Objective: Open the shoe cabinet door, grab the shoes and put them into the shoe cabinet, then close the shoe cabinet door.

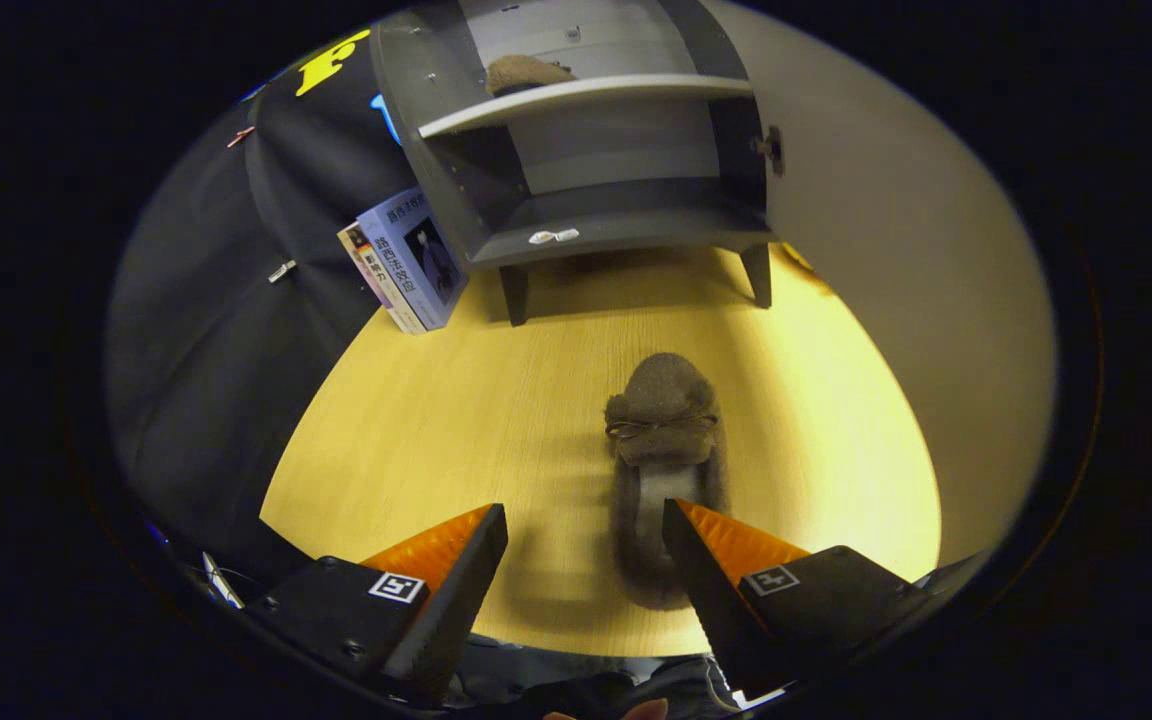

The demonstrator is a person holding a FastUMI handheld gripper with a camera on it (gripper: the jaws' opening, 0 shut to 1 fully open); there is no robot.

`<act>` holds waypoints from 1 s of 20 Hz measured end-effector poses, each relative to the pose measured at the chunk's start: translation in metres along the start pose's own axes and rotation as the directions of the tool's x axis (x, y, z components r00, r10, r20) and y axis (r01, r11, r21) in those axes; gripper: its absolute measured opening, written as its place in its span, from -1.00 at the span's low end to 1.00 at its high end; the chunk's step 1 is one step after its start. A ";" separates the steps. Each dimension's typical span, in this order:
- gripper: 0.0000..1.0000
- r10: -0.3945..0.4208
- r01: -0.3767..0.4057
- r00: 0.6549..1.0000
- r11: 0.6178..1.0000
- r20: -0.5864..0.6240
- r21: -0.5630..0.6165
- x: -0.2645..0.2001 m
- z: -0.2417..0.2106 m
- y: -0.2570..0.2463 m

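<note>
Gripper (584, 525) wide open, nothing held, over light wood surface (436, 420). Fuzzy brown slipper w/ bow (664, 440) lies on surface, heel end just beside right finger, toe toward dark grey shoe cabinet (586, 150). Cabinet open; 2nd brown slipper (526, 72) on upper shelf. Books (406, 260) lean beside cabinet's left side.

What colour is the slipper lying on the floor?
Greyish brown and fuzzy, the slipper shows in the gripper view.
</note>
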State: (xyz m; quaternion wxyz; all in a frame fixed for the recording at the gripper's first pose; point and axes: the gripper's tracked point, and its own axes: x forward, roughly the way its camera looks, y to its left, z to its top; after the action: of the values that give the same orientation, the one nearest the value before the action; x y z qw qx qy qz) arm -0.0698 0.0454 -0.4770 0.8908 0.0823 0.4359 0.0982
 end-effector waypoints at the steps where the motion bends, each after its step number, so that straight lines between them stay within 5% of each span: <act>1: 0.99 -0.004 0.004 1.000 1.000 -0.010 0.015 0.013 -0.002 -0.002; 5: 0.93 -0.069 0.069 0.998 0.998 0.009 0.011 0.061 -0.004 -0.014; 11: 0.18 -0.218 0.231 0.954 0.972 0.206 -0.041 0.103 0.030 -0.042; 13: -0.69 -0.188 0.200 0.954 0.979 0.233 -0.027 0.104 0.038 -0.037; 15: -0.86 -0.175 0.190 0.949 0.981 0.262 -0.029 0.095 0.045 -0.037; 20: -0.86 -0.156 0.186 0.910 0.982 0.384 -0.043 0.018 0.112 -0.019</act>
State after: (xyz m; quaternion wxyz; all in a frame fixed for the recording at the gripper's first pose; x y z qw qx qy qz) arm 0.0318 0.0247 -0.4266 0.9659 0.0263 0.2569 0.0191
